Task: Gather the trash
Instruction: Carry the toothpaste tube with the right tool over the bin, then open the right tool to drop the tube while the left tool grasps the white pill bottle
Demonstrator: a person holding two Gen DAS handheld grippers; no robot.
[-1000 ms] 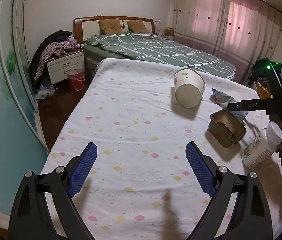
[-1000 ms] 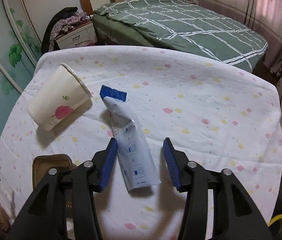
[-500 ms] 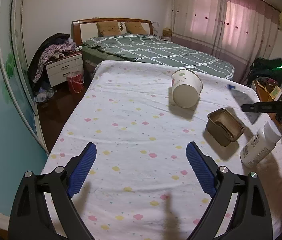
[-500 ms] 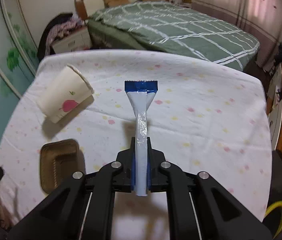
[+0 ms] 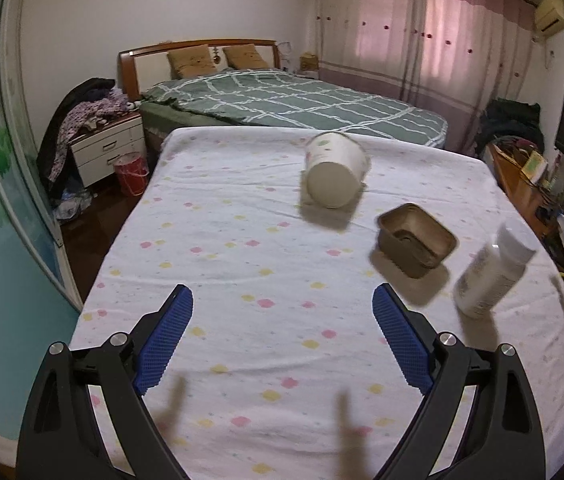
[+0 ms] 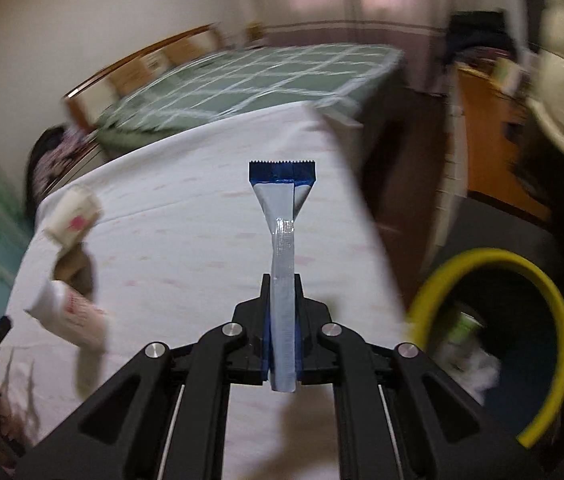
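Observation:
My right gripper (image 6: 282, 284) is shut on a silver-and-blue wrapper (image 6: 282, 232), which sticks up out of the jaws above the table's right edge. A yellow-rimmed bin (image 6: 497, 344) with trash inside stands on the floor to the right. My left gripper (image 5: 282, 312) is open over the cloth-covered table (image 5: 218, 248), nothing between its fingers. Ahead of it lie a tipped paper cup (image 5: 333, 176), a brown tray (image 5: 415, 238) and a white bottle (image 5: 489, 276). The cup (image 6: 74, 218) and bottle (image 6: 70, 312) show blurred in the right wrist view.
A green-quilted bed (image 5: 289, 100) stands behind the table. A nightstand (image 5: 110, 148) heaped with clothes and a red bucket (image 5: 130, 172) are at the left. An orange desk (image 5: 521, 184) and pink curtains (image 5: 421, 40) fill the right side.
The right gripper closed on the wrapper, lifted it off the table and swung right toward the yellow-rimmed bin. It has left the left wrist view. The left gripper stayed open and drifted slightly.

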